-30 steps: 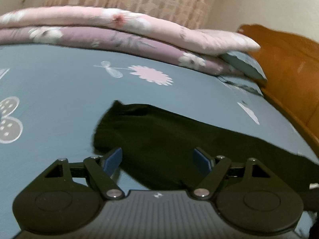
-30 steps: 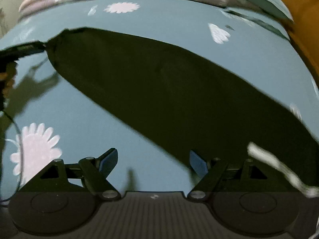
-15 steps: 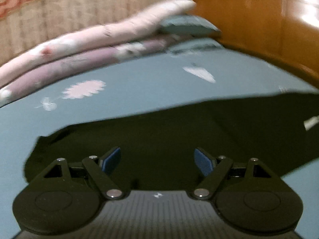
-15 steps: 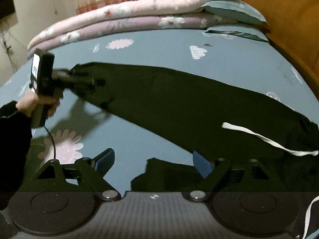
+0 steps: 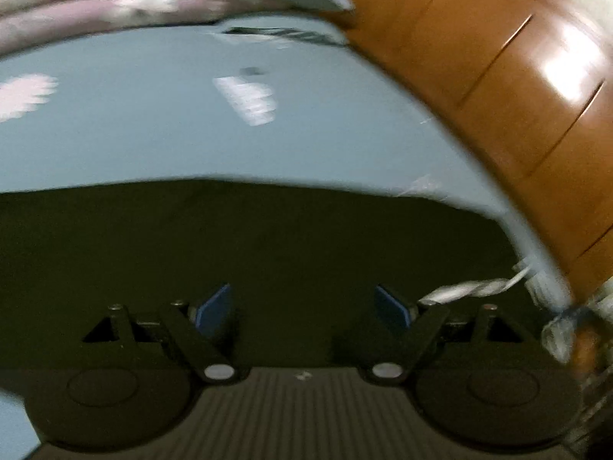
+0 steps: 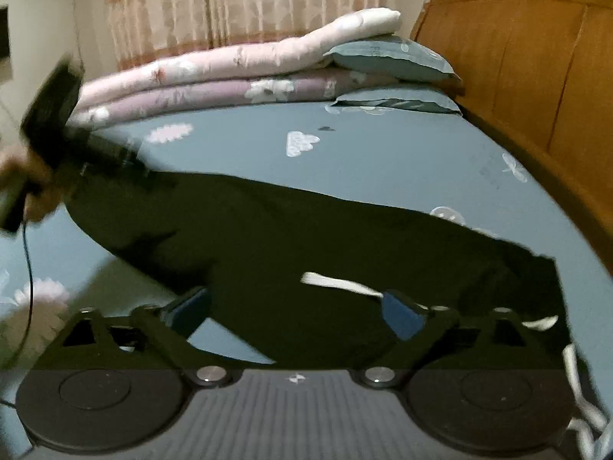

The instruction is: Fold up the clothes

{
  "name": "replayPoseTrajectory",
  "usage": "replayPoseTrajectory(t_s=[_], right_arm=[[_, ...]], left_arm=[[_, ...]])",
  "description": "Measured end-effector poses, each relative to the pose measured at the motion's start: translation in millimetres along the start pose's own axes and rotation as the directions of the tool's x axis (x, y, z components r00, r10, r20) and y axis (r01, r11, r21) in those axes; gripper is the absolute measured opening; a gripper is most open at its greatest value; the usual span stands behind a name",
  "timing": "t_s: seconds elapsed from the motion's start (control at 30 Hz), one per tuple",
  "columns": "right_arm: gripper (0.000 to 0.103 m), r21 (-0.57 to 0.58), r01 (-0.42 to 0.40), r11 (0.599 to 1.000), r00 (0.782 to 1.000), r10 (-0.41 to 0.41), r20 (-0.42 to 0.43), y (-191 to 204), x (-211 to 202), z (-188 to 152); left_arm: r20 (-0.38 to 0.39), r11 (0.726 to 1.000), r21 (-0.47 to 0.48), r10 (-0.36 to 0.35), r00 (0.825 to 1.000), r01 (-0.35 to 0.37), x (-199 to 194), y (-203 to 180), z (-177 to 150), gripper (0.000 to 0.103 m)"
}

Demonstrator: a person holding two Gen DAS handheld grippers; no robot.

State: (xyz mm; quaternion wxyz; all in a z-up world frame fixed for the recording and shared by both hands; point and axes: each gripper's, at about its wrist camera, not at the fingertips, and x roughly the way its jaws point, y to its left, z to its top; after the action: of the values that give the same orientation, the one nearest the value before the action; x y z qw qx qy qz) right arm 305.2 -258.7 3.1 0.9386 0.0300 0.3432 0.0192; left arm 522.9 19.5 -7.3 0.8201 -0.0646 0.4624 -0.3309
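- A dark pair of trousers (image 6: 306,237) lies stretched across the blue-grey bed sheet (image 6: 383,161), running from the left side of the right wrist view toward the wooden headboard (image 6: 536,76) on the right.
- A white drawstring (image 6: 337,283) lies on the dark cloth near the waist end, and more white cord trails at the lower right edge of that view.
- The right gripper (image 6: 297,308) is low over the near edge of the trousers, pointing across the bed; its blue-padded jaws are spread wide with nothing between them.
- The left gripper (image 5: 304,306) hovers just above the dark fabric, aimed toward the headboard (image 5: 517,76); its jaws are likewise parted and empty. This view is motion-blurred.
- In the right wrist view, the left gripper (image 6: 115,153) appears at the far left, blurred, held in a hand (image 6: 23,184) at the leg end of the trousers, with a thin cable hanging below the hand.
- The drawstring (image 5: 471,291) shows beside the left gripper's right finger.
- Folded pink and mauve quilts (image 6: 230,76) and blue pillows (image 6: 390,61) are stacked along the far edge of the bed, before a patterned curtain (image 6: 230,7).
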Motion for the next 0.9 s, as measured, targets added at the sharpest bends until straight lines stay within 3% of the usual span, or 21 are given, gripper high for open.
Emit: replayPoseTrajectory(t_s=[0.13, 0.23, 0.33, 0.57, 0.67, 0.83, 0.9], right_arm=[[0.103, -0.016, 0.040, 0.999, 0.999, -0.039, 0.030, -30, 11, 0], [0.103, 0.048, 0.024, 0.999, 1.000, -0.025, 0.004, -59, 19, -5], [0.103, 0.056, 0.021, 0.998, 1.000, -0.021, -0.001, -75, 18, -14], [0.103, 0.147, -0.066, 0.987, 0.998, 0.065, 0.011, -110, 27, -32], [0.103, 0.170, -0.090, 0.981, 0.996, 0.093, -0.013, -119, 29, -42], [0.103, 0.203, -0.112, 0.973, 0.993, 0.114, -0.001, -136, 24, -51], [0.103, 0.227, -0.108, 0.968, 0.994, 0.111, -0.001, -144, 23, -52]], left_arm=[[-0.067, 0.991, -0.030, -0.129, 0.989, 0.127, 65, -50, 27, 0.082], [-0.141, 0.989, -0.014, -0.147, 0.979, 0.147, 116, -83, 27, 0.082], [-0.198, 0.993, -0.026, -0.118, 0.973, 0.115, 152, -99, 20, 0.081], [-0.136, 1.000, -0.013, -0.026, 0.990, 0.025, 185, -105, 33, 0.082], [-0.143, 0.999, -0.024, 0.032, 0.989, -0.036, 192, -109, 44, 0.081], [-0.145, 0.995, 0.052, -0.075, 0.987, 0.083, 181, -150, 39, 0.083], [-0.199, 0.994, 0.071, -0.067, 0.978, 0.083, 194, -161, 37, 0.083]])
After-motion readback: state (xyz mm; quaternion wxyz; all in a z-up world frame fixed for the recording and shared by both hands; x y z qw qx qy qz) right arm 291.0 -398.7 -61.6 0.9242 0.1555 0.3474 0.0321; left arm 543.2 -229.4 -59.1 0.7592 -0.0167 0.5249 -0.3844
